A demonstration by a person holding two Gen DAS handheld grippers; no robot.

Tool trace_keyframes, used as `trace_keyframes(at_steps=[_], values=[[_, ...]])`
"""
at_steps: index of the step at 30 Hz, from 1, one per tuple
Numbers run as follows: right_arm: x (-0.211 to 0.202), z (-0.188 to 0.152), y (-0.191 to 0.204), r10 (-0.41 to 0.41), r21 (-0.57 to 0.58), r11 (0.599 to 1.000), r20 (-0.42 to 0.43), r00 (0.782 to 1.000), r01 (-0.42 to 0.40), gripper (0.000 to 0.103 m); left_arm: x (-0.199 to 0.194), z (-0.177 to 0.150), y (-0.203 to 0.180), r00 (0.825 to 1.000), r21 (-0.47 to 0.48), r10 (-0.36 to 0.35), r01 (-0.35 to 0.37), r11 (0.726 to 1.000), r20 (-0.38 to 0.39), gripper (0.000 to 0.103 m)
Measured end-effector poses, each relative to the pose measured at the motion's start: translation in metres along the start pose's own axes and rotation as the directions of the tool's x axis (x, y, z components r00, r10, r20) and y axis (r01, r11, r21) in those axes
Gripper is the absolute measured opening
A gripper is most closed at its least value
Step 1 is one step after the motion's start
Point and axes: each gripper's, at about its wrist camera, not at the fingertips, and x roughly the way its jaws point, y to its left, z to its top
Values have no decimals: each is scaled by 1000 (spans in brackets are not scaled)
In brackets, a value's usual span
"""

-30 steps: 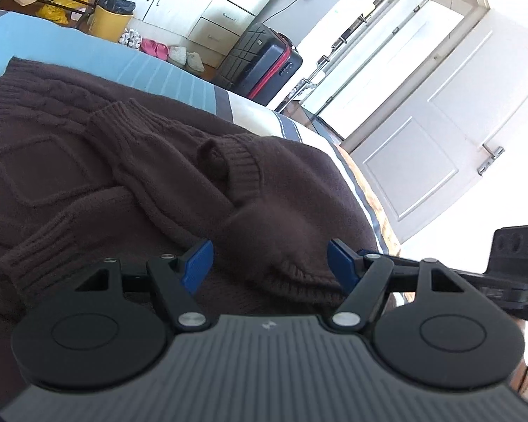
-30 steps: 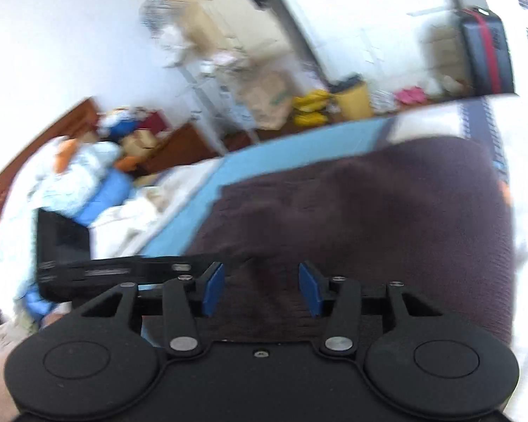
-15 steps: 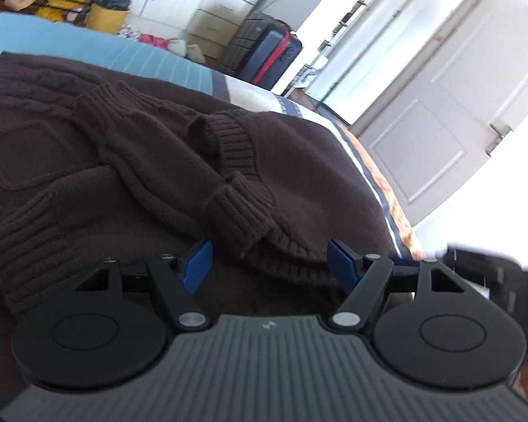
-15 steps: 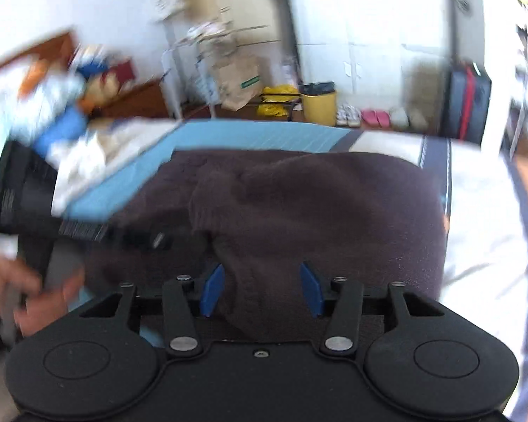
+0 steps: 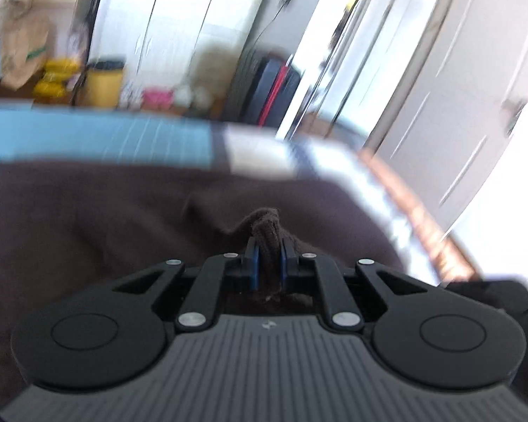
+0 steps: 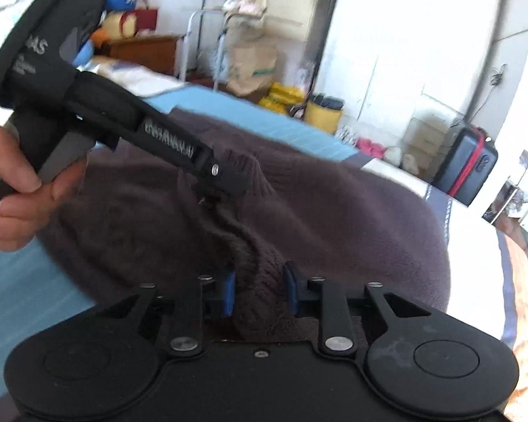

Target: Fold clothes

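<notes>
Sweater (image 5: 123, 232) motion-blurred, edges cut off

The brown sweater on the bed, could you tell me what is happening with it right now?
A person is folding a dark brown knit sweater spread on a bed with a blue and white cover, using a handheld gripper in each hand. The left gripper is shut on a bunched fold of the knit. The right gripper has knit between its partly open blue pads, not pinched. A hand squeezes the left gripper's handle.
</notes>
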Motion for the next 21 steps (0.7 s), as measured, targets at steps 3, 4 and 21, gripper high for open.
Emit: trace_keyframes(at_steps=[3, 4, 21], values=[[2, 1, -3, 43, 33, 999, -4, 999, -43, 27, -17, 4, 2, 999, -54, -7, 8, 999, 32, 12], [3, 1, -4, 59, 44, 997, -6, 998, -59, 27, -6, -5, 4, 998, -34, 62, -63, 997, -24, 13], [11, -5, 20, 230, -48, 970, -120, 966, -237, 23, -68, -40, 80, 843, -105, 449, -496, 862, -296, 47]])
